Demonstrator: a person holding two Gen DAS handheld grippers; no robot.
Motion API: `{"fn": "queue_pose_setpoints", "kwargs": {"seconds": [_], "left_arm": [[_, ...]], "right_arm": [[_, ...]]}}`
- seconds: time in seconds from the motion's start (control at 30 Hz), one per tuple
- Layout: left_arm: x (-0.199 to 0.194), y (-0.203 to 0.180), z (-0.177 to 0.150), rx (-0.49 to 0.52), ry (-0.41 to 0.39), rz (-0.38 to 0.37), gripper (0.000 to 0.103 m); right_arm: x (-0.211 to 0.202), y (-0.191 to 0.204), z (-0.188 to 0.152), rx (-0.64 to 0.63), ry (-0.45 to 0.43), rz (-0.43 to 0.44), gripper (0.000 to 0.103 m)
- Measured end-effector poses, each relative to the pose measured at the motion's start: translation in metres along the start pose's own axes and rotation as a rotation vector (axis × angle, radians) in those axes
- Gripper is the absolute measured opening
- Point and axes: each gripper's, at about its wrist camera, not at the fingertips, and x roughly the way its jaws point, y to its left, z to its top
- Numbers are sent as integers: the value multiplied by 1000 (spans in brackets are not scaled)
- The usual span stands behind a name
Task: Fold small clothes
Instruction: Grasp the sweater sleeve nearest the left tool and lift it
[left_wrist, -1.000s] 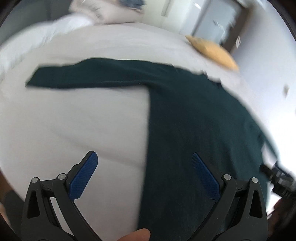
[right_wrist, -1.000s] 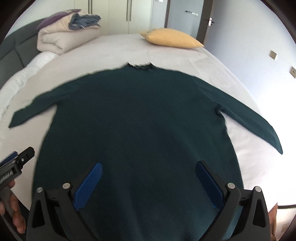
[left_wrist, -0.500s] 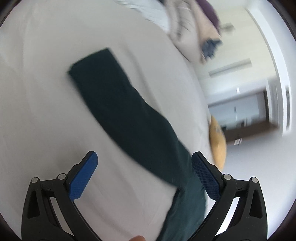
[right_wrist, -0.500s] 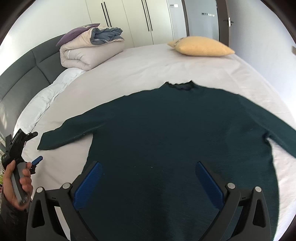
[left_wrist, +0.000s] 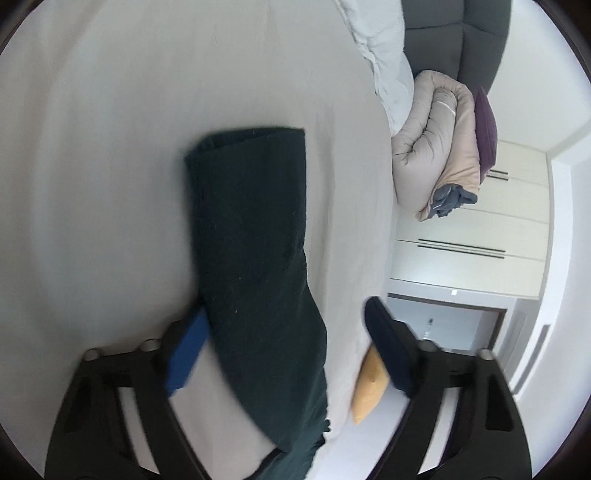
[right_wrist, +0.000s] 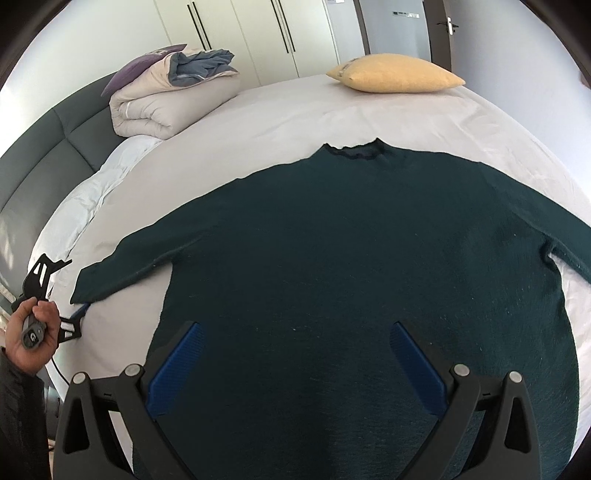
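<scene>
A dark green sweater lies flat on the bed, neck at the far side, both sleeves spread out. Its left sleeve runs between the jaws of my left gripper, which is open, turned on its side and straddles the sleeve some way from the cuff. The left gripper also shows in the right wrist view, at the cuff of that sleeve. My right gripper is open and empty, hovering over the sweater's lower body.
The bed sheet is light grey. A rolled beige duvet with a purple pillow lies at the far left by the dark headboard. A yellow pillow lies at the far edge. Wardrobes and a door stand behind.
My left gripper has swung from the sweater's body out to the left sleeve, rolled on its side and come around it. My right gripper has turned slightly left and stayed open over the hem.
</scene>
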Motion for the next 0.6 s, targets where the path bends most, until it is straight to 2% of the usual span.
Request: {"fn": "queue_pose_setpoints", "kwargs": {"seconds": [0.03, 0.07, 0.13, 0.23, 0.3, 0.33, 0.4, 0.47, 0.57, 0.6], "left_arm": [[4, 1, -10, -15, 1, -2, 59], [9, 5, -9, -33, -2, -11, 54], [29, 14, -9, -72, -8, -18, 30], [47, 17, -6, -86, -16, -36, 23], [50, 9, -5, -45, -33, -20, 21], [51, 4, -5, -14, -42, -6, 17], [48, -14, -16, 70, -57, 19, 14], [54, -51, -35, 220, -48, 48, 13], [84, -114, -85, 509, -1, 86, 13], [99, -138, -116, 638, 27, 98, 13]], "right_arm": [[1, -2, -1, 8, 4, 2, 103], [2, -4, -2, 16, 8, 4, 103], [2, -7, -3, 24, 9, 7, 103], [2, -12, -4, 27, 7, 3, 103], [1, -18, -4, 35, -1, -1, 103], [0, -22, -4, 42, -3, -3, 103], [-1, -31, -4, 64, -10, -5, 103], [-2, -39, -4, 83, -17, -4, 103], [-4, -55, -5, 112, -27, -9, 103], [-6, -62, -5, 124, -32, -12, 103]]}}
